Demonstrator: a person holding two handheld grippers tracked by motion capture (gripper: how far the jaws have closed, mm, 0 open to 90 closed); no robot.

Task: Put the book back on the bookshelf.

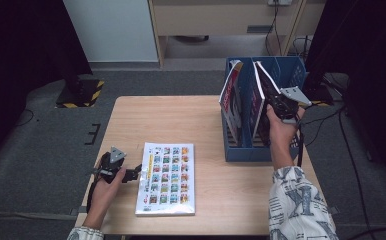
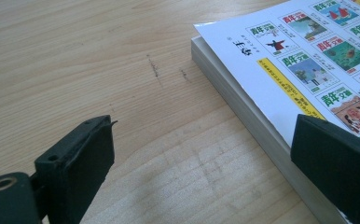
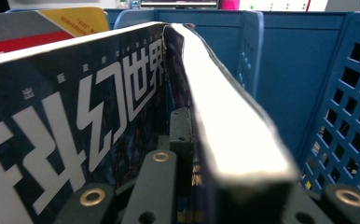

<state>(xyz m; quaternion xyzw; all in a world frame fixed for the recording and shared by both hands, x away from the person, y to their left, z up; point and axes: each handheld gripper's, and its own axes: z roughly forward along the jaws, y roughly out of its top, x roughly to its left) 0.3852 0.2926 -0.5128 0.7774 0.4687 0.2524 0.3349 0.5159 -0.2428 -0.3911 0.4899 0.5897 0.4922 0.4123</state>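
A thick book (image 1: 167,177) with a white cover of small coloured pictures lies flat on the wooden table (image 1: 171,120). My left gripper (image 1: 137,172) rests at its left edge, open. In the left gripper view (image 2: 201,163) one jaw is over the bare table and the other over the book's cover (image 2: 308,56). My right gripper (image 1: 276,104) is at the blue file rack (image 1: 246,150), shut on a dark-covered magazine (image 1: 261,95) that stands tilted in a slot. In the right gripper view (image 3: 206,154) the magazine (image 3: 75,116) sits between the jaws.
A second magazine (image 1: 231,100) with a red and white cover leans in the rack's left slot, also seen behind the held one (image 3: 52,28). The rack's perforated blue wall (image 3: 346,116) stands close on the right. A cabinet and cables lie beyond the table.
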